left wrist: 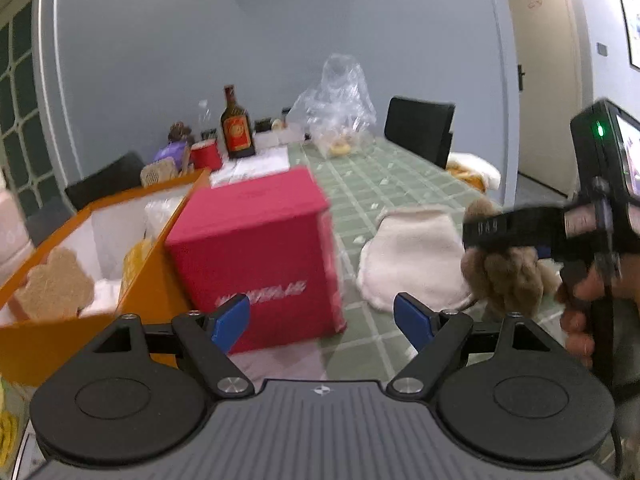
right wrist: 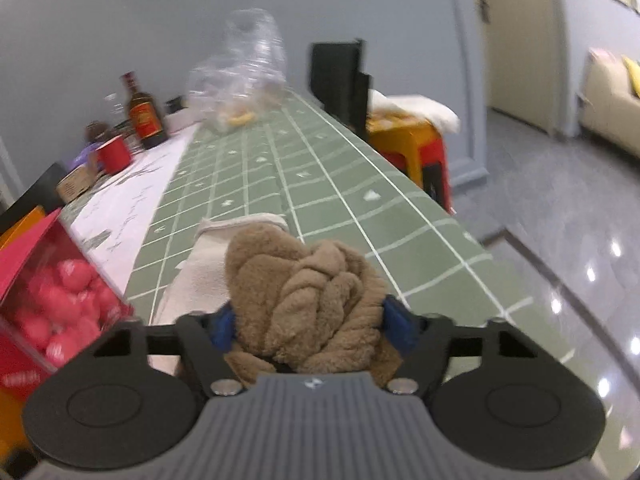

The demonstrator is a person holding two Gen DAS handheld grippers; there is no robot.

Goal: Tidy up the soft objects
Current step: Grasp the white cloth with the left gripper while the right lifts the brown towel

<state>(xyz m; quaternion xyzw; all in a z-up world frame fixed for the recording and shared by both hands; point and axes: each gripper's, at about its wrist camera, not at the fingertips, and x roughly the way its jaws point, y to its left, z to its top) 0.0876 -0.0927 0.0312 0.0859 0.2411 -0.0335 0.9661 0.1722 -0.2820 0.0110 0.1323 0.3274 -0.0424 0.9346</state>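
- Nearest our right hand, the right gripper (right wrist: 308,326) is clenched on a crumpled brown fleece cloth (right wrist: 308,300), its blue pads pressed into the bundle from both sides; in the left wrist view the cloth hangs in a lump below the fingers, seemingly lifted off the table
- Nearest our left hand, the left gripper (left wrist: 322,320) is released, its blue fingertips (left wrist: 232,322) wide apart and holding nothing
- Just beyond the brown cloth, a flat cream fleece cloth (left wrist: 412,256) lies on the green checked tablecloth (right wrist: 320,184), apart from both tools; it sits ahead and right of our left gripper and directly ahead of the right one, so we judge the busy right hand nearer but the free left hand better placed to take it
- Left of the cream cloth stands a pinkish-red cardboard box (left wrist: 260,256); the right wrist view shows pink round pieces behind its clear side
- Further left, an open orange tray with white lining (left wrist: 132,300) already holds a tan scalloped pad (left wrist: 52,288) and other pale soft pieces; it lies well left of the held cloth, across the red box, so we expect a leftward carry
- At the far end stand a brown glass bottle (left wrist: 237,128), a red cup (left wrist: 206,155) and a clear plastic bag (left wrist: 340,96)
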